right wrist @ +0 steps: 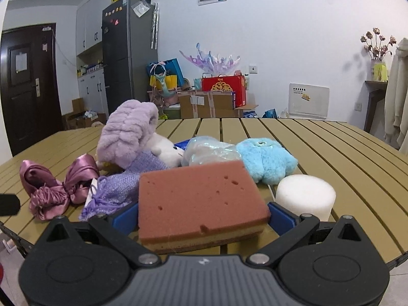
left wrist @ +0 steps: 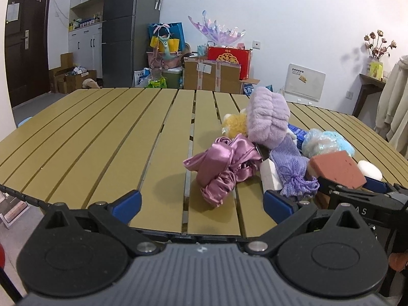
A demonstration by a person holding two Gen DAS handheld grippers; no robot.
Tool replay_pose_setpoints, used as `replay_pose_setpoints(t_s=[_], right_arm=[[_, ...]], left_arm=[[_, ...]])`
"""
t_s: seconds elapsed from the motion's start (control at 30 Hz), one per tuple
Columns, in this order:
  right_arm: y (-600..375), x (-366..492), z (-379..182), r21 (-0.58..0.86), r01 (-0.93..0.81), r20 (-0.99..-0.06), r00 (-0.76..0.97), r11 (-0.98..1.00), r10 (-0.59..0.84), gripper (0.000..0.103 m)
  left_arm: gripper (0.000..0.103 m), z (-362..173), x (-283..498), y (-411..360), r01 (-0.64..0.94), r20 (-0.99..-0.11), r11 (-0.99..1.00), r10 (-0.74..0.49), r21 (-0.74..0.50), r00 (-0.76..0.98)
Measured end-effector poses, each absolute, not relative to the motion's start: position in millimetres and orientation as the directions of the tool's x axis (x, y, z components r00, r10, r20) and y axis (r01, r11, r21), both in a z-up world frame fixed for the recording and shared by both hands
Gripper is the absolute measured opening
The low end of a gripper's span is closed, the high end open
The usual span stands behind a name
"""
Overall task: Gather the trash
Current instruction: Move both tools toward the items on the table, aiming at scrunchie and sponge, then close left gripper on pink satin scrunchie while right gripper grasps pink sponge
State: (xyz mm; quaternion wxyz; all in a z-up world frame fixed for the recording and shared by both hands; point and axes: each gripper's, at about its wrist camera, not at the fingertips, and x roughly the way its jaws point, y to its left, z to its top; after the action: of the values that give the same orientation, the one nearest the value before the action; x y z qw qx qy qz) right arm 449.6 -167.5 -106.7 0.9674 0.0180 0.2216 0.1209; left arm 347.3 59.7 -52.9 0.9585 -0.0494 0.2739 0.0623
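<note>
My right gripper (right wrist: 202, 216) is shut on a red-brown sponge (right wrist: 199, 201) with a yellow underside, held at the near edge of the slatted table; the sponge also shows in the left wrist view (left wrist: 336, 168). My left gripper (left wrist: 201, 205) is open and empty at the table's front edge, left of the pile. The pile holds a pink satin bow (left wrist: 221, 165), a purple knit pouch (left wrist: 293, 170), a lilac fluffy headband (left wrist: 267, 117), a blue plush toy (right wrist: 267, 158), a white foam cylinder (right wrist: 304, 195) and a clear plastic wrapper (right wrist: 209, 150).
The slatted yellow-brown table (left wrist: 89, 140) stretches left and back. A yellow mesh ball (left wrist: 234, 123) and a white block (left wrist: 270, 176) lie in the pile. Cardboard boxes (left wrist: 211, 76), a grey fridge (left wrist: 119, 25) and a dark door (left wrist: 25, 38) stand behind.
</note>
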Motion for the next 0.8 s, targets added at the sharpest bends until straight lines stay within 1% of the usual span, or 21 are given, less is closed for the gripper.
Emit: replay_pose_setpoints(t_s=[0.27,0.5,0.8], right_arm=[[-171,449,-109,0.119,-0.237,-0.414,0.871,0.964,0.265,0.101],[-171,444,-106,0.107,-0.232,-0.397,0.882,0.967,0.255,0.101],[-176,431,-96,0.116,-0.221,-0.33,0.911,0.968,0.247,0.101]], left_arm=[[0.103,-52,358,69,-0.155,-0.537,0.986,0.097,-0.064,0.838],[0.103,-52,375,67,-0.145,-0.532,0.989,0.1,-0.043,0.841],[0.103,-63,403,51,-0.129,-0.534,0.992,0.1,-0.017,0.84]])
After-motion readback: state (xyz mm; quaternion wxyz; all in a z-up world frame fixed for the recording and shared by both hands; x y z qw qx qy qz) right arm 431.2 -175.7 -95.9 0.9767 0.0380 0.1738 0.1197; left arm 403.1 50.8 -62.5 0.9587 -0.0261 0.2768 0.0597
